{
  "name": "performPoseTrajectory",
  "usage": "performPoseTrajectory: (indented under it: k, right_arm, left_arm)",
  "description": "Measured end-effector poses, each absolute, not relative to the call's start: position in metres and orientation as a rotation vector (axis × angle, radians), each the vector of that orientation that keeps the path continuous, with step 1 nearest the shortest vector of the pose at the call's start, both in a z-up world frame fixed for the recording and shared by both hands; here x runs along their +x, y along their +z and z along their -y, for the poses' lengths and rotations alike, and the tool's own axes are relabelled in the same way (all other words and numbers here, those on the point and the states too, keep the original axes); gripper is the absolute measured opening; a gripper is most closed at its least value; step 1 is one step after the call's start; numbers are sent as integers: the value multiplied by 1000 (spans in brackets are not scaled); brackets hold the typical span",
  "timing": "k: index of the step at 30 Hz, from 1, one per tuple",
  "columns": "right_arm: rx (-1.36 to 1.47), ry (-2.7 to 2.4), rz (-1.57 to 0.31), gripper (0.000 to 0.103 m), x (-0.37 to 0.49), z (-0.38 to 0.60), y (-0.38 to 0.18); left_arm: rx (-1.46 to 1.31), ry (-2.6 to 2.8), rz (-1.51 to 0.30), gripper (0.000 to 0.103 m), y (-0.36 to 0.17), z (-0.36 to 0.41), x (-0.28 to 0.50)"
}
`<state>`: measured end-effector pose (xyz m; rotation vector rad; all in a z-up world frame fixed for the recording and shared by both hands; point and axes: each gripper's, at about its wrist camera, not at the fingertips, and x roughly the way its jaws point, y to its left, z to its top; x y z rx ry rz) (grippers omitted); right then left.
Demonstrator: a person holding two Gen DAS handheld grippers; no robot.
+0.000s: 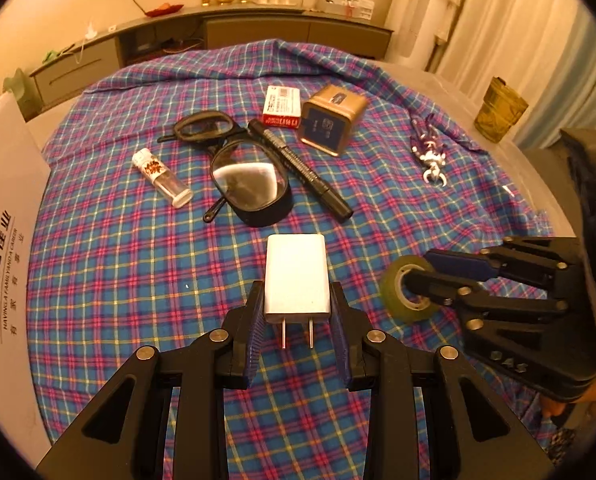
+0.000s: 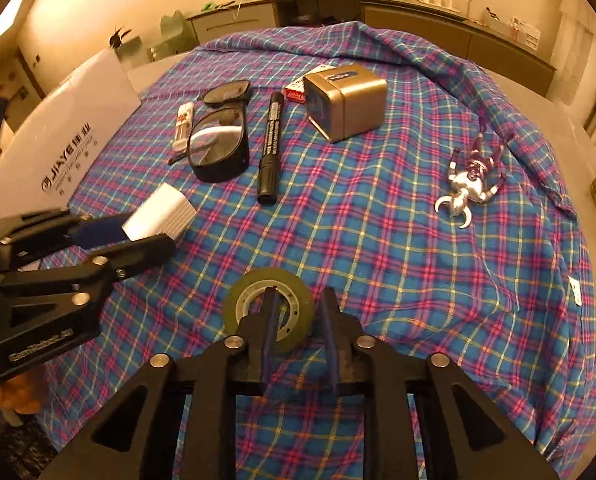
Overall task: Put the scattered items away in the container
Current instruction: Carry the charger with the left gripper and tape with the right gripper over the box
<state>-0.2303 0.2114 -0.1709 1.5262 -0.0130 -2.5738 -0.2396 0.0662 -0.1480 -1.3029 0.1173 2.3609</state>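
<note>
goggles [image 1: 250, 184], marker [image 1: 300, 168], tin [image 1: 332, 120] beyond charger [image 1: 297, 278]

The right gripper [image 2: 298, 304] clamps a tape roll [image 2: 269, 309], one finger through its core. Left of the roll, the left gripper [image 2: 146, 236] holds a white charger [image 2: 160, 213].

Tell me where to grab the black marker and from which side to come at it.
Grip the black marker mid-barrel, coming from above, fingers closing across its width. It lies flat on the plaid cloth, and the barrel is narrow and even there. The glasses lie close along one side, so lower that finger carefully.
</note>
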Motion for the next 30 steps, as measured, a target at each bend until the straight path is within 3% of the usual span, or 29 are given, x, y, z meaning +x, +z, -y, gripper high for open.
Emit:
performPoseTrajectory:
  k: [2, 5, 15, 30]
  right_arm:
    - [1523, -2574, -23, 17, -230, -207, -171]
    - [1509, -2580, -16, 16, -230, -205, -170]
    - [1377, -2611, 107, 15, -228, -198, -144]
    - [1198, -2553, 69, 15, -201, -125, -94]
  left_arm:
    - [-1289, 2366, -107, 31, -142, -63, -238]
    - [-1262, 2377, -80, 31, -131, -57, -235]
    - [-1192, 2445, 61, 31, -95, -10, -224]
    - [-1114, 2542, 314, 31, -59, 86, -190]
